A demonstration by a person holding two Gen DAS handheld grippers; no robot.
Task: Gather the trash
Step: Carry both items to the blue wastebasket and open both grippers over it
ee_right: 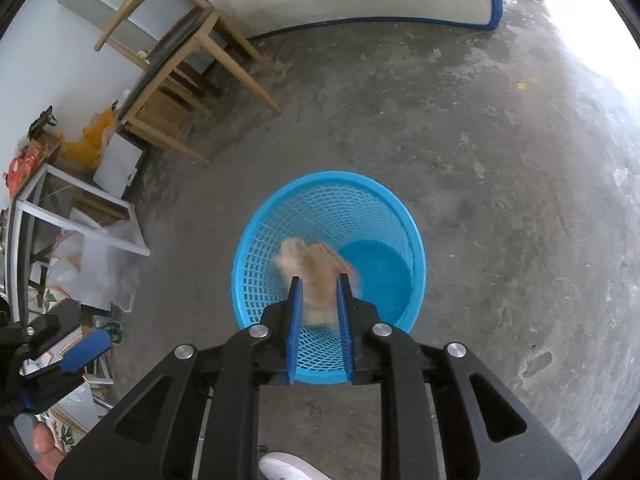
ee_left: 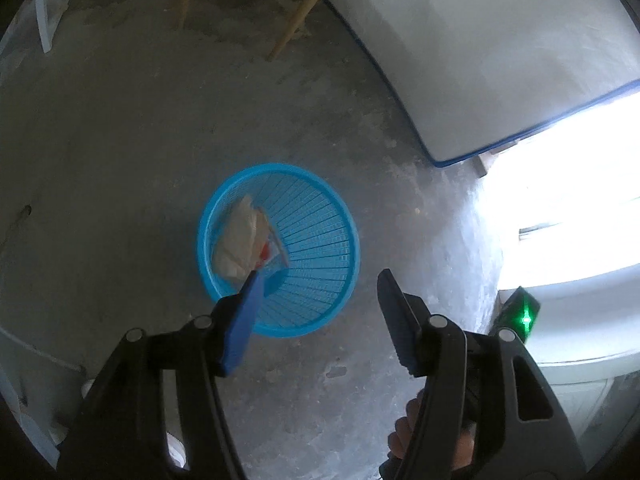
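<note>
Bare concrete floor (ee_right: 460, 120). Blue basket (ee_right: 400, 200) below both grippers. Left gripper (ee_left: 320, 280) apart, white wrapper (ee_left: 240, 236) dropping in. Right gripper (ee_right: 320, 284) slightly parted around blurred tan scrap (ee_right: 316, 276); grip uncertain. Next: confirm release, withdraw.

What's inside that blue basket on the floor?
Over the blue basket, a blurred tan scrap sits between the right gripper fingers; the left view shows a pale wrapper against the wall. Beneath them is hidden.
</note>
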